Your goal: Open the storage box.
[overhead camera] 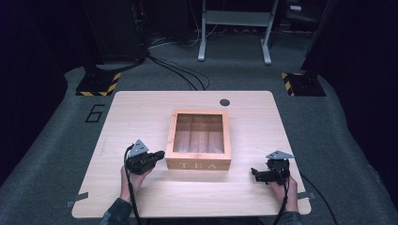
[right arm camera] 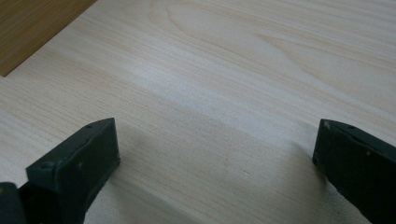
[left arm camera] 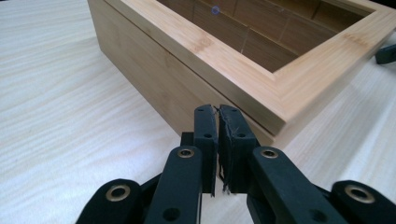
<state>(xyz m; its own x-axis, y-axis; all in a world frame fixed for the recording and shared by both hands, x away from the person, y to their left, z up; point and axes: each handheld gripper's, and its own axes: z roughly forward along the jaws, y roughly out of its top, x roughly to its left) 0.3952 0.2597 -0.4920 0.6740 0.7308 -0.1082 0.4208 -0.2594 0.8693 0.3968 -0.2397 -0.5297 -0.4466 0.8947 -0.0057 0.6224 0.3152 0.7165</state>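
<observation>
left gripper (left arm camera: pixel 218 116) closed, empty, near tea box (left arm camera: pixel 233 56)

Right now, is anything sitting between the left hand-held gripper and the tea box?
Nothing visible. The left hand-held gripper, jaws shut and empty, points at the near left corner of the tea box with bare table in the short gap between them. Whether the tips touch the wood cannot be told.

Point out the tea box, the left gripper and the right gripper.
tea box (overhead camera: pixel 199 164): high view, on its front wall with the TEA lettering.
left gripper (left arm camera: pixel 218 122): left gripper view, where its closed jaw tips meet.
right gripper (right arm camera: pixel 217 149): right gripper view, midway between its spread jaw tips.
</observation>
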